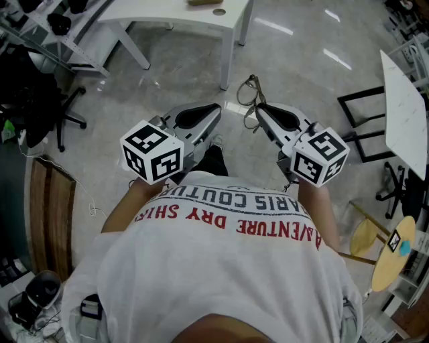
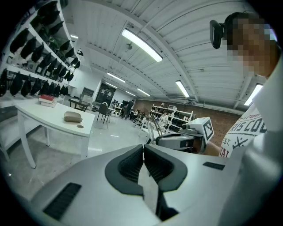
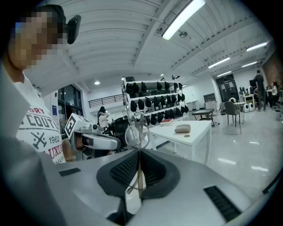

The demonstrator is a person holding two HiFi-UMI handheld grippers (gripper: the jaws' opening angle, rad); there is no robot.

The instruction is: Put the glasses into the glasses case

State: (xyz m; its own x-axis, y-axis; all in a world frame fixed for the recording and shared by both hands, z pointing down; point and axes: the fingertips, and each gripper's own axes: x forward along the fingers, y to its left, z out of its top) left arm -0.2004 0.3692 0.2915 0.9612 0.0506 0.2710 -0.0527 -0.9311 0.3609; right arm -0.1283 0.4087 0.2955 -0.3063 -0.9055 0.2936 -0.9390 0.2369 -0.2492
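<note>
Thin-framed glasses (image 1: 250, 95) stick up from my right gripper (image 1: 259, 108), which is shut on them; in the right gripper view a lens (image 3: 136, 135) stands above the closed pads and a temple runs down between them. My left gripper (image 1: 215, 108) is held beside it, shut with nothing in it, its pads meeting in the left gripper view (image 2: 143, 147). The tan glasses case (image 2: 73, 116) lies closed on the white table (image 2: 53, 121) ahead, also visible from the right gripper (image 3: 182, 129). In the head view the case (image 1: 204, 2) is cut by the top edge.
The white table (image 1: 231, 20) stands on splayed legs over a shiny grey floor. An office chair (image 1: 64, 117) is at the left, a black-framed white table (image 1: 402, 100) and a round wooden stool (image 1: 390, 258) at the right. Racks of dark items (image 3: 154, 106) line the walls.
</note>
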